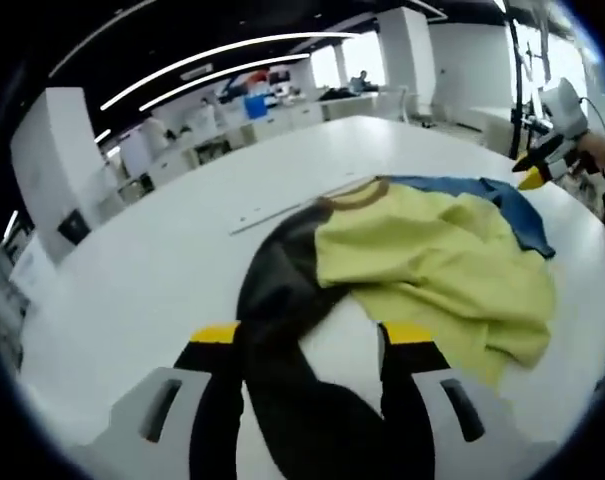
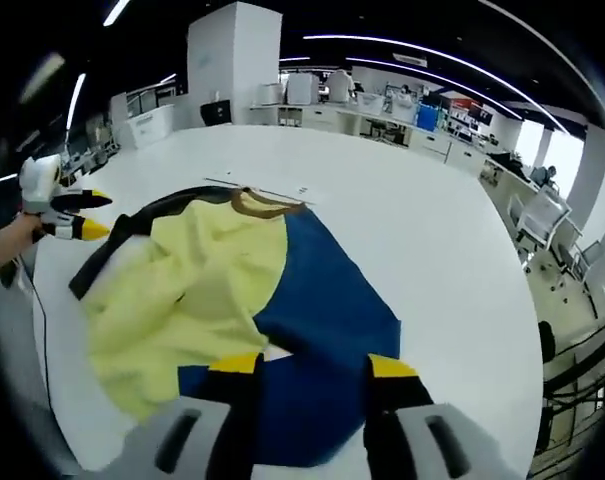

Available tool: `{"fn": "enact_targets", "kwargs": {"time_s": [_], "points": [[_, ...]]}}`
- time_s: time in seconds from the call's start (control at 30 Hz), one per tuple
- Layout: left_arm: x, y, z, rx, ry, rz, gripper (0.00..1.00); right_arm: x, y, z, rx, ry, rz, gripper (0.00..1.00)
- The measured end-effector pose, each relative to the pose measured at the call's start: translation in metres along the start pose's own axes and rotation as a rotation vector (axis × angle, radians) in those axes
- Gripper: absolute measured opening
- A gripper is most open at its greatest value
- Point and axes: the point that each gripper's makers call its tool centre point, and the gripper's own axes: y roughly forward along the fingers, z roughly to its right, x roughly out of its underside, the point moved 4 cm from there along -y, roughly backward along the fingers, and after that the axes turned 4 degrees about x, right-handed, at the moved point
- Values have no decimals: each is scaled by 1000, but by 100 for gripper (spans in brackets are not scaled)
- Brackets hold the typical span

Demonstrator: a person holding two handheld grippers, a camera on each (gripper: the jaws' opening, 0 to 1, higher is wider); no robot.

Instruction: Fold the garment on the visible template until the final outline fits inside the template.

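Nearest, the left claw (image 1: 310,345) stands spread with a dark sleeve of the garment (image 1: 422,260) running between its jaws; whether it touches the cloth cannot be told, but it looks placed to take that sleeve for a fold. Likewise the right claw (image 2: 312,368) is spread over the blue sleeve side of the garment (image 2: 212,280), its jaws apart just above or on the cloth. Beyond both, the garment lies rumpled on the white table (image 1: 162,250), yellow body bunched in the middle, brown collar toward the far side. Faint lines on the table past the collar may be the template, which is hard to make out. Judging from this, the folding is far from done.
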Motion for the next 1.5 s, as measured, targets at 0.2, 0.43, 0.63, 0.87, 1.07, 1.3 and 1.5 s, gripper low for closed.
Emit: {"fn": "enact_targets", "kwargs": {"time_s": [0.2, 0.43, 0.63, 0.87, 1.07, 1.3, 1.5], "points": [[4, -7, 27, 74, 40, 1, 54, 11, -7, -37, -75, -65, -20, 39], [12, -17, 49, 123, 47, 1, 52, 27, 1, -54, -101, -133, -54, 37], [9, -33, 62, 142, 56, 28, 55, 43, 9, -64, -130, -141, -102, 32], [10, -47, 70, 181, 18, 35, 61, 54, 16, -65, -124, -168, -130, 25], [2, -58, 74, 212, -7, 49, 72, 59, 19, -63, -118, -163, -147, 20], [-6, -66, 76, 232, -26, 66, 82, 60, 20, -65, -125, -152, -149, 14], [-5, -69, 74, 231, -65, 54, 84, 60, 20, -63, -117, -170, -151, 0]]}}
